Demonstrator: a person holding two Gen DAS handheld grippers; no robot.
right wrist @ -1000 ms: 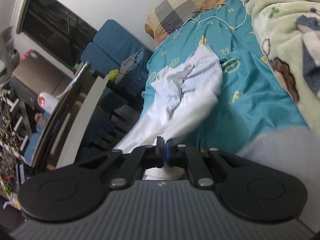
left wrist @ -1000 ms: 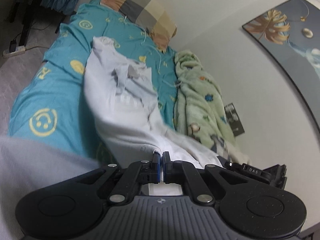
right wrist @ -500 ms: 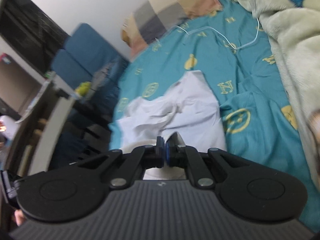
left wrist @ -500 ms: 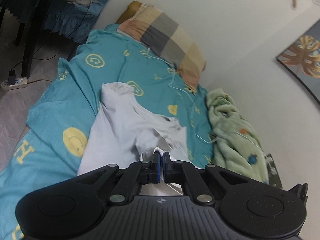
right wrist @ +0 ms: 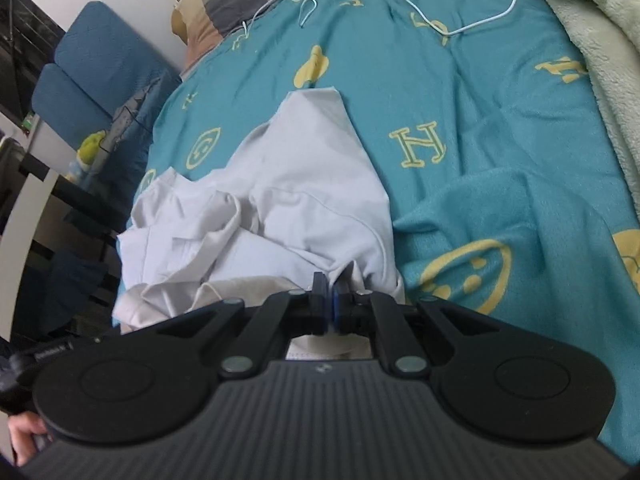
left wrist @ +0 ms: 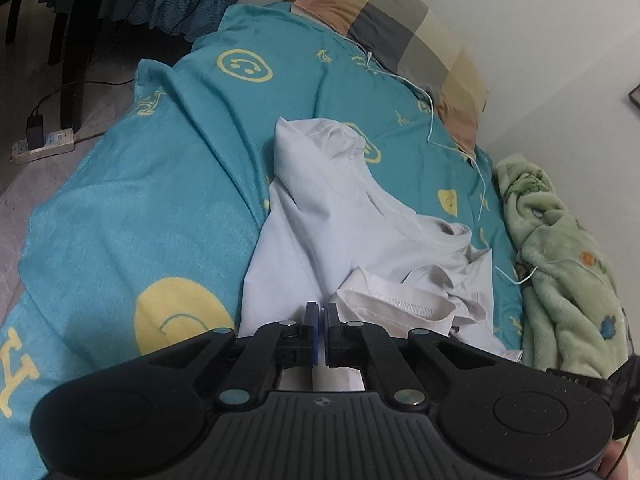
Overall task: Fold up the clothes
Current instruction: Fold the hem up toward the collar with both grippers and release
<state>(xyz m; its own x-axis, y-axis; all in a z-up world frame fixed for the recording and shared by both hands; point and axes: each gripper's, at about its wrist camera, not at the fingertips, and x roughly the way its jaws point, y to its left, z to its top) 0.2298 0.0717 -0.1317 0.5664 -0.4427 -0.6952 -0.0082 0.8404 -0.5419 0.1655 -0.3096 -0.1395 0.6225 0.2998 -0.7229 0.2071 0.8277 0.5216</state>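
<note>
Your left gripper (left wrist: pixel 319 314) and right gripper (right wrist: pixel 330 286) each clamp the white T-shirt (left wrist: pixel 344 216), crumpled on the teal bedsheet (left wrist: pixel 132 208).

A white T-shirt (left wrist: pixel 340 224) lies rumpled on the bed's teal sheet. In the left wrist view one sleeve reaches to the far side, the ribbed neckline curves across the middle, and a stitched hem is bunched up at the near edge. In the right wrist view the T-shirt (right wrist: pixel 296 196) is creased and heaped toward the left.
</note>
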